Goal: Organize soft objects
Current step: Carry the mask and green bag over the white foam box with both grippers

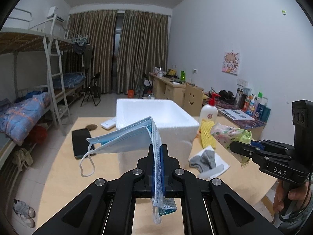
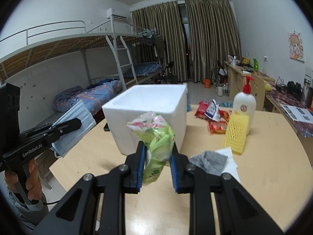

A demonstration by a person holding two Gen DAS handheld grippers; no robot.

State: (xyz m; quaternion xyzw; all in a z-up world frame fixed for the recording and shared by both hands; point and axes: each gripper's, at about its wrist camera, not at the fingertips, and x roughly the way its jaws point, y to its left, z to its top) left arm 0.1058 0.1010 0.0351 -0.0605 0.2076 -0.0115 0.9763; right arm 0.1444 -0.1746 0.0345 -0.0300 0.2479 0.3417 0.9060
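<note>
While the left gripper [image 1: 158,163] pinches a blue face mask [image 1: 125,139] between its fingers, its free half flops leftward. Beyond both fingertips stands the white foam box [image 1: 156,121]. Rightward, the right gripper [image 2: 158,168] clamps a green tissue pack [image 2: 156,139], with a grey sock [image 2: 209,159] just right of its fingers.

A shared dormitory bedroom. Along the left wall stand white metal bunk beds [image 2: 82,45] with ladders [image 1: 56,74]; a rumpled blue quilt [image 1: 21,113] lies on a lower bunk. Long brown curtains [image 1: 117,51] cover the far wall, and an air conditioner [image 2: 117,14] hangs high beside them. Clothes hang from a bed rail [image 1: 81,47]. Wooden desks [image 1: 170,87] cluttered with bottles and toiletries line the right wall, under a cartoon poster [image 1: 230,62]. A folding chair [image 1: 93,91] stands near the curtains. Sneakers [image 1: 24,212] sit on the tiled floor beside a light wooden tabletop [image 2: 264,156].
</note>
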